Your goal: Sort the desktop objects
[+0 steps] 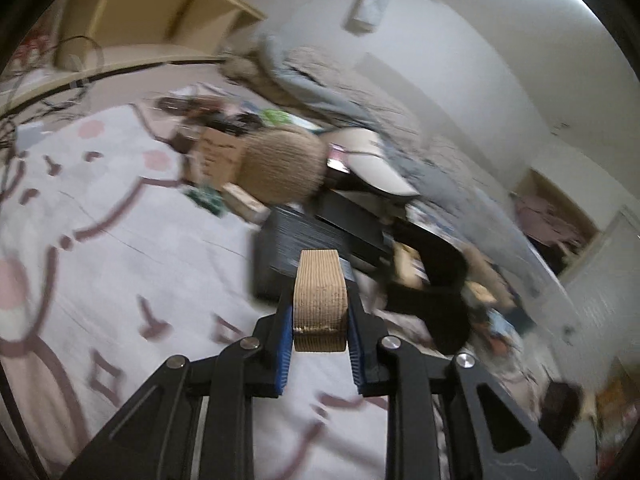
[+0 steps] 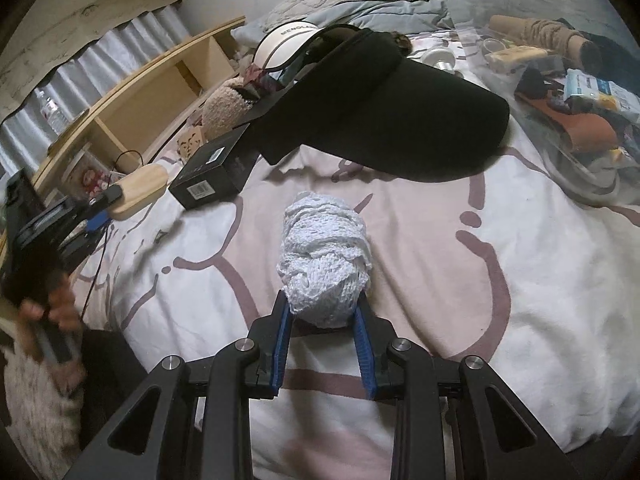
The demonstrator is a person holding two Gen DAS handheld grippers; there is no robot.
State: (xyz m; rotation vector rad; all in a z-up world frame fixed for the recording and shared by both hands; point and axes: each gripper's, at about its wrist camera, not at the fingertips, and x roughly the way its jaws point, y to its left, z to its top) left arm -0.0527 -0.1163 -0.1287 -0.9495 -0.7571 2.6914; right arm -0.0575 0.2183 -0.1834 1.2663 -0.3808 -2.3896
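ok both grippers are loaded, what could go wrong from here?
1. The left gripper pinches the tan ribbed pad only at its near end; that view is motion-blurred, so it may slip out.
2. The white knitted bundle in the right gripper is soft and loose; it could sag or unravel when lifted past the black visor.

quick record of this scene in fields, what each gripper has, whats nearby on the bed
surface: white bedspread with mauve line pattern
left gripper: shut on a tan ribbed piece
right gripper: shut on a white knit bundle
beyond bundle: black visor
left of visor: black box, wooden block
far right: clear bag of mixed items
left view sharpness: blurred
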